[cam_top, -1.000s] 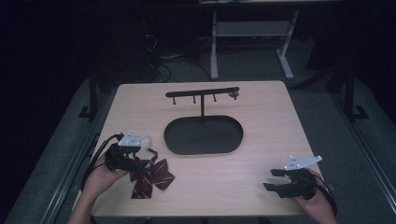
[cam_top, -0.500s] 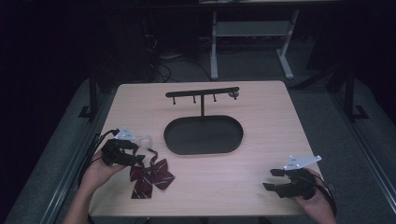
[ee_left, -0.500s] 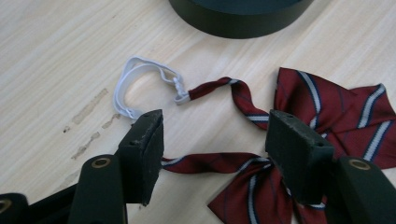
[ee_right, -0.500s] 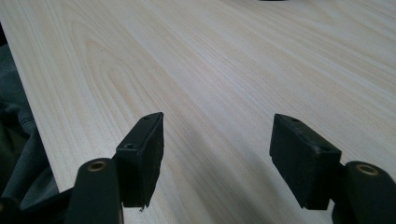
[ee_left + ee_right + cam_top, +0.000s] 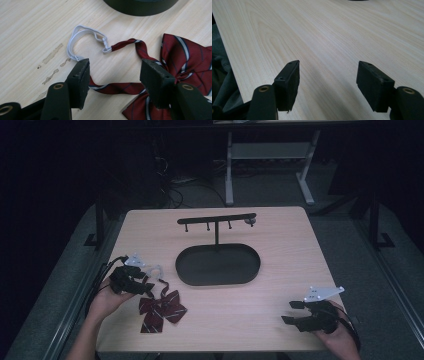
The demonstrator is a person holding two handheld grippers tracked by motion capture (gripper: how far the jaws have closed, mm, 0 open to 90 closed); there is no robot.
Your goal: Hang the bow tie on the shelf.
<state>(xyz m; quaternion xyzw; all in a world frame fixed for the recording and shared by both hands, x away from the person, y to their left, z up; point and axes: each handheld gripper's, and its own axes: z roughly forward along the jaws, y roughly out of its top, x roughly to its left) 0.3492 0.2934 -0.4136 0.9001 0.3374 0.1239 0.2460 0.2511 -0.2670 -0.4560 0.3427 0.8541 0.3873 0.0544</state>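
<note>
Left tongs [image 5: 113,82] spread wide and just now narrowing, straddling the bow tie's [image 5: 161,309] red neck strap [image 5: 113,88] without pressing on it yet; likely lined up there because the strap offers a thin, easy bite, unlike the bulky bow. Bow tie lying flat on the worktop [image 5: 280,270] near its left front edge, white elastic loop [image 5: 83,40] curled just beyond the tongs. Right tongs [image 5: 328,85] released, empty, parked over bare wood at the front right, probably waiting. Black stand [image 5: 216,222] with its oval tray [image 5: 218,280] at centre, apparently the hanging place.
</note>
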